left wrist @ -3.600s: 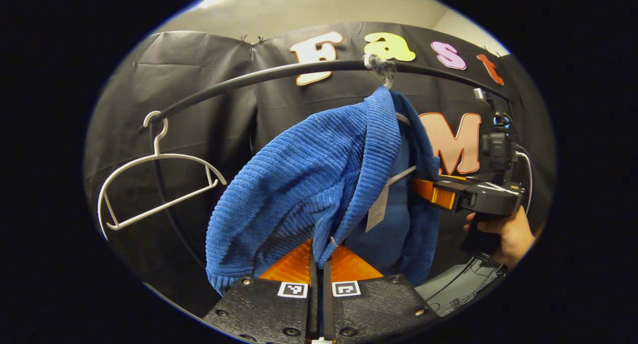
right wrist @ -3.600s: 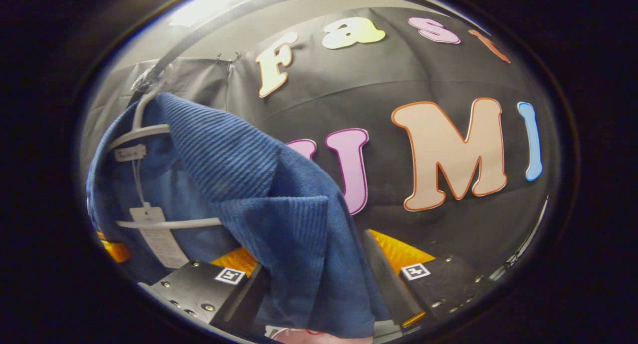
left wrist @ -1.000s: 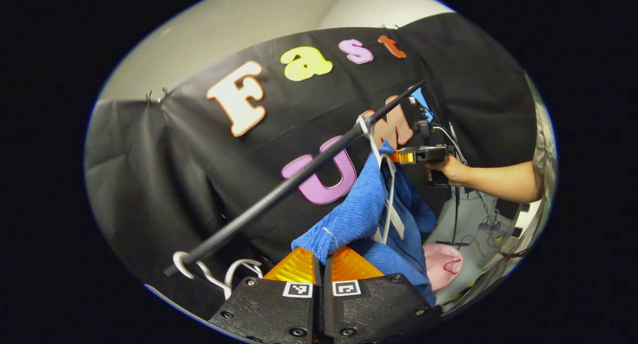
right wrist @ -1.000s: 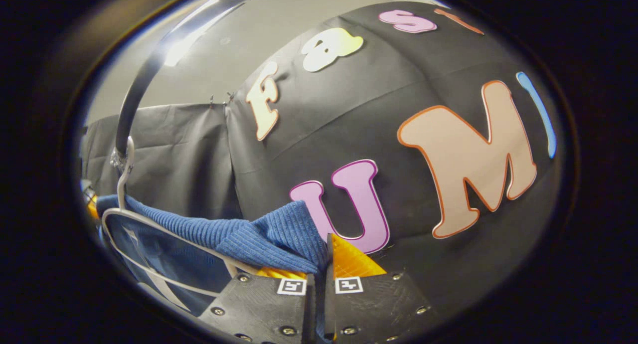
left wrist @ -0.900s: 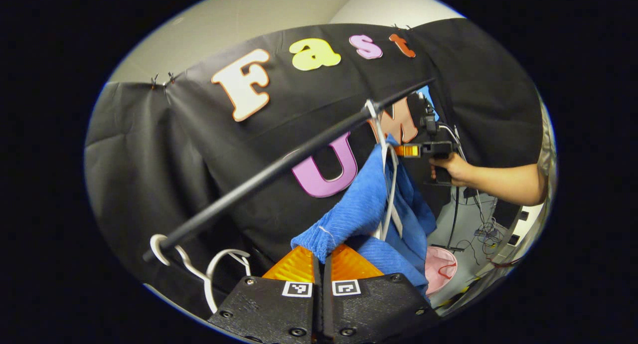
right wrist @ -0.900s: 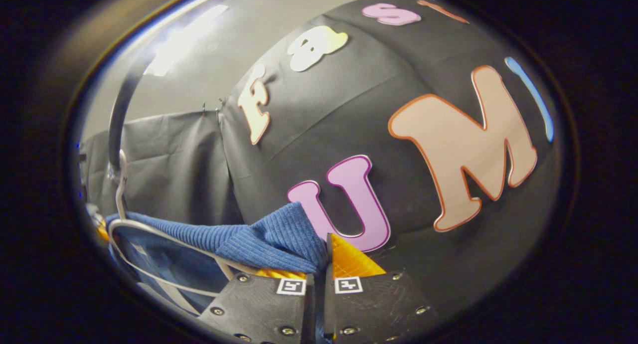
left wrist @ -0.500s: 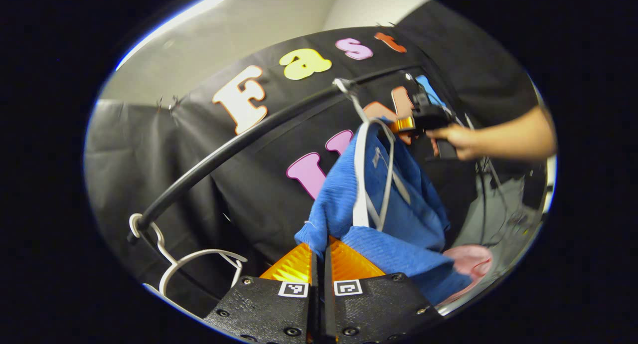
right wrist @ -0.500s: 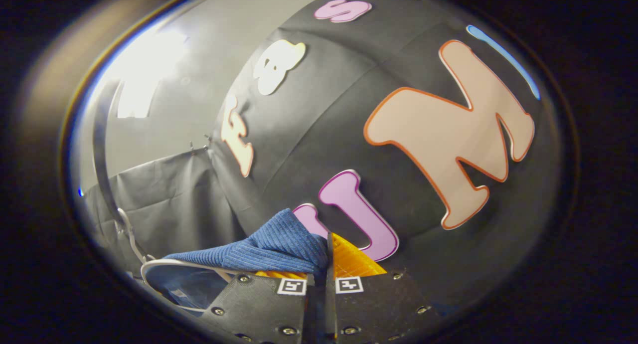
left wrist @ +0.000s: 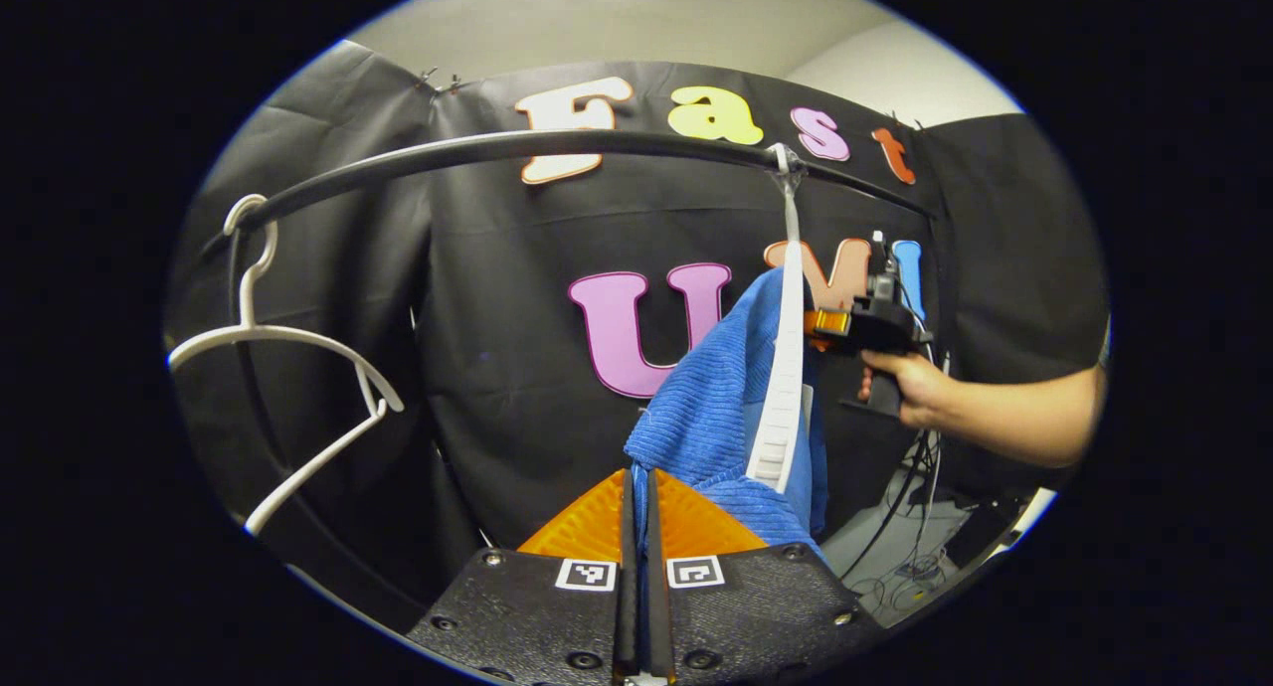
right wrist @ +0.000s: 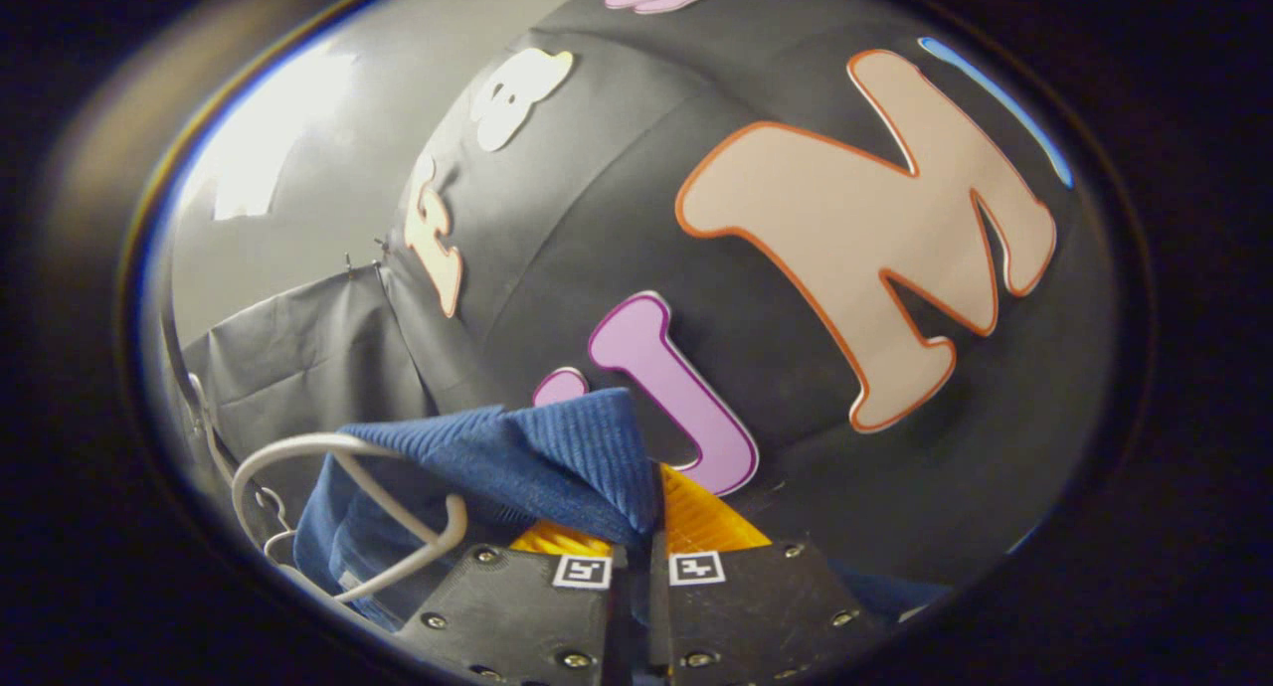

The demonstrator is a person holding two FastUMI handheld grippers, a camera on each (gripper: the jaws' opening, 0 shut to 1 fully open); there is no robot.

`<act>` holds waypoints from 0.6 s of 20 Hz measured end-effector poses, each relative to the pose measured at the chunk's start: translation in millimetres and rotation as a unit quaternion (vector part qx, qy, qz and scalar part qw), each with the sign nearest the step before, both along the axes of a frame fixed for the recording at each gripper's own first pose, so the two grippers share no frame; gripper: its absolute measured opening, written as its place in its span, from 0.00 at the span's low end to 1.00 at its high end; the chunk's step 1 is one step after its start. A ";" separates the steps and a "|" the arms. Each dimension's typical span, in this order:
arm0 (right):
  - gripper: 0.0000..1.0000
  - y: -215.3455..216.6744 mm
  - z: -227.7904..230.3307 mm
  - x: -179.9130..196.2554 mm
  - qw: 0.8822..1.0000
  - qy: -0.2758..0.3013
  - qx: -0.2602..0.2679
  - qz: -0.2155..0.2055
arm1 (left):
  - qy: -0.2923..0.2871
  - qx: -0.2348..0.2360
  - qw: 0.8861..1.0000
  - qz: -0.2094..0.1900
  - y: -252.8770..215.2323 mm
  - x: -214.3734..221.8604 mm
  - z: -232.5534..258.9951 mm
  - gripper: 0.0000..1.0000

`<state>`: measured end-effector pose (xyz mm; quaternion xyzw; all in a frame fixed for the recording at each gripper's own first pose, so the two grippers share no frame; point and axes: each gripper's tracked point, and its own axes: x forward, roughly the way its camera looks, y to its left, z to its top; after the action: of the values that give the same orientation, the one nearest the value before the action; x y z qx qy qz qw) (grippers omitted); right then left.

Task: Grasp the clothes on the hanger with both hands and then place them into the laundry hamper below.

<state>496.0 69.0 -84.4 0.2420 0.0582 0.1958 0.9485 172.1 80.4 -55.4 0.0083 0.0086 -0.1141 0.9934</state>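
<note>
The blue ribbed garment point(left wrist: 716, 408) hangs in the air under the black rail point(left wrist: 517, 149), stretched between the two tools. It is draped on a white hanger point(left wrist: 783, 368), which hooks on the rail at the right part and is seen edge-on in the left gripper view. One end of the cloth comes down to the left gripper point(left wrist: 638, 487), whose two fingers are pressed together with the blue fabric pinched between them. The other end goes up and to the right, to the right gripper point(left wrist: 818, 322), which a hand point(left wrist: 910, 388) with a bare forearm holds close to the hanger.

In the right gripper view, the same blue garment point(right wrist: 537, 457) bunches just in front of the right gripper point(right wrist: 641, 527). Its fingers are also closed tightly, and a fold of the cloth is caught between them. The curved white hanger point(right wrist: 348, 497) shows at the lower left of that view, partly inside the cloth.

On the left end of the rail a second white hanger point(left wrist: 288, 368) hangs bare and tilted, well apart from the garment. Behind everything is the black cloth wall point(left wrist: 497, 368) of the booth, and above it a pale wall. At the lower right of the left gripper view, some cables point(left wrist: 895, 527) lie on a light floor.
</note>
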 end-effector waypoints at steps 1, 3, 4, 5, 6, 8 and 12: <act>0.06 0.1 -3.5 -2.3 1.000 0.002 0.002 -0.001 | -0.005 0.009 1.000 0.004 1.7 -1.3 -5.2 0.02; 0.07 -13.2 -34.1 3.5 0.998 0.047 -0.004 -0.037 | 0.050 0.015 0.999 0.009 -3.2 15.5 -50.2 0.04; 0.07 -27.4 -65.8 1.7 0.993 0.101 -0.012 -0.059 | 0.107 0.016 0.994 0.025 -1.3 12.7 -80.6 0.04; 0.07 -33.9 -92.4 0.7 0.989 0.131 0.000 -0.070 | 0.123 0.002 0.992 0.036 -1.3 3.0 -89.6 0.04; 0.04 -44.7 -115.1 -10.7 0.986 0.150 0.003 -0.072 | 0.113 -0.008 0.993 0.034 -7.5 4.9 -88.2 0.04; 0.04 -62.8 -167.1 -38.2 0.981 0.176 -0.029 -0.083 | 0.100 -0.005 0.994 0.037 -6.1 8.6 -94.7 0.01; 0.04 -73.2 -222.9 -94.7 0.970 0.220 -0.080 -0.070 | 0.113 0.011 0.993 0.018 -7.5 6.2 -105.8 0.01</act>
<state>401.3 -4.2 -307.4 0.2058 0.2642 0.0659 0.9399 178.3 73.0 -161.2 0.0061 0.1221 -0.0968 0.9878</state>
